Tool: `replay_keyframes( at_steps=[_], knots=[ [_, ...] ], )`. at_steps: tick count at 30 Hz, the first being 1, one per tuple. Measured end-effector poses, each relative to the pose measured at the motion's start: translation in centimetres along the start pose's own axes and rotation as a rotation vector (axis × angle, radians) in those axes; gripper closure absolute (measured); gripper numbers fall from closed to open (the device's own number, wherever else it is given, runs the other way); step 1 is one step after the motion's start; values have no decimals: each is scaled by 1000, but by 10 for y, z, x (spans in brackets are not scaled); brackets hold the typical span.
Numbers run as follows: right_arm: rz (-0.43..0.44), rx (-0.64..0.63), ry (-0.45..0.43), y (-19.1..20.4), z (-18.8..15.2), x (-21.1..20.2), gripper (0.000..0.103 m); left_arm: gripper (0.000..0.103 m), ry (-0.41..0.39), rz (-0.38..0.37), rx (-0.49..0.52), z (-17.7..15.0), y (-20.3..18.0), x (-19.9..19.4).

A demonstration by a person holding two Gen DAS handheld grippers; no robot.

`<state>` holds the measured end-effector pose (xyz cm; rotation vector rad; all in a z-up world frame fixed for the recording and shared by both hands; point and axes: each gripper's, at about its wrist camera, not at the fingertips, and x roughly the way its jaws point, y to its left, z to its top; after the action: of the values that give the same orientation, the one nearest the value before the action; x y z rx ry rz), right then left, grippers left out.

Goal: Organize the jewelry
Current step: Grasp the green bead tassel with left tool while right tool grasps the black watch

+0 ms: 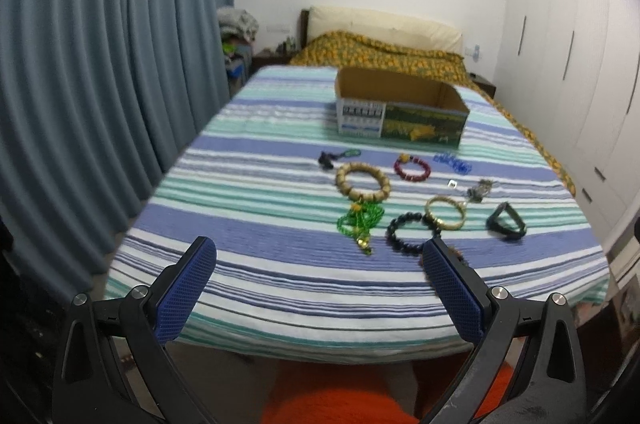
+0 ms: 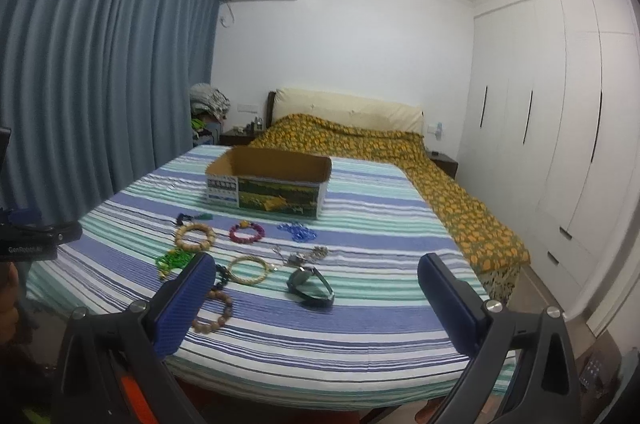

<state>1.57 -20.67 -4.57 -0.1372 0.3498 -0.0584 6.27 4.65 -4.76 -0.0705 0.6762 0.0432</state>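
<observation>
It is a home bedroom. A bed (image 2: 320,304) with a headboard (image 2: 348,108) stands between blue curtains (image 2: 100,84) and white wardrobes (image 2: 560,124).

Left hand-held gripper (image 1: 319,260) gapes; right hand-held gripper (image 2: 316,278) likewise.

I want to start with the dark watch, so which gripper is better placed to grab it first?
Probably the right. The dark wristwatch lies between the open right gripper's blue-padded fingers in its view, near the striped bedspread's front edge. From the open left gripper, it sits off to the right.
</observation>
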Motion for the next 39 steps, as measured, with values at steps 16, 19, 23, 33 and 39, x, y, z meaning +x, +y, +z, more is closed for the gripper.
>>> replay_keyframes(
  at_steps=[16, 19, 23, 33, 39],
  knots=[
    [52, -12, 312, -32, -60, 126, 0, 0, 232, -72, 98, -25, -15, 123],
    [82, -3, 385, -32, -75, 147, 0, 0, 262, -68, 111, -32, -17, 138],
    [97, 16, 457, -32, -91, 170, 0, 0, 300, -61, 115, -37, -19, 155],
    [132, 9, 501, -30, -106, 191, 0, 0, 227, -94, 158, -40, -18, 163],
    [167, -18, 491, -33, -103, 196, 0, 0, 272, -101, 176, -29, -22, 173]
  ],
)
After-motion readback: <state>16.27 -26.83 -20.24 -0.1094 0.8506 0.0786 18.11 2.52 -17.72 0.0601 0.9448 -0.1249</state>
